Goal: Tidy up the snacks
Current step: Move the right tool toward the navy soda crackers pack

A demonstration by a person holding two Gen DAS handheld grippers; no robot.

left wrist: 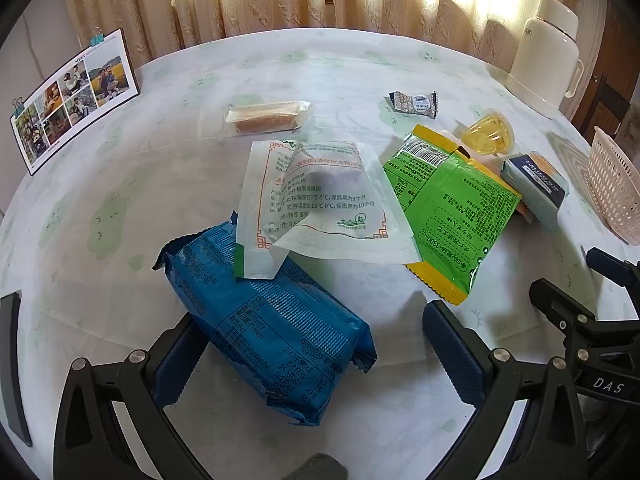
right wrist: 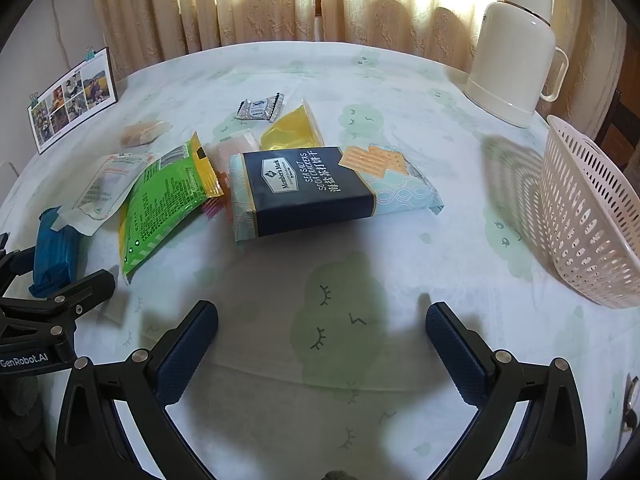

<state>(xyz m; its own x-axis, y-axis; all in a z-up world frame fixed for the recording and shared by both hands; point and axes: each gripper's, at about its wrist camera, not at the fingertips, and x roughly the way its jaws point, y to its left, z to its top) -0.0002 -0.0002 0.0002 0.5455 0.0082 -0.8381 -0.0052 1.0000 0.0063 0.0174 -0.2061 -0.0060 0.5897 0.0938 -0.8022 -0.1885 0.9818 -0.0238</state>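
Task barely begun: pink basket (right wrist: 592,216) looks empty (inside only partly seen), all snacks lie loose on table (right wrist: 400,80).

Left gripper (left wrist: 316,344) released, jaws wide; blue pack (left wrist: 272,332) lies between fingers, pads not pressing. White pouch (left wrist: 320,200) just ahead, resting on the pack; green bag (left wrist: 452,208) ahead to right.

Right gripper (right wrist: 322,344) released, nothing between jaws; cracker pack (right wrist: 320,188) ahead, basket to right.

Left to do: about 8 items to basket, in my judgement.

Readable: "Member's Mark SEA SALT SODA CRACKERS"; "GenRobot.AI" and "DAS" on the tools.
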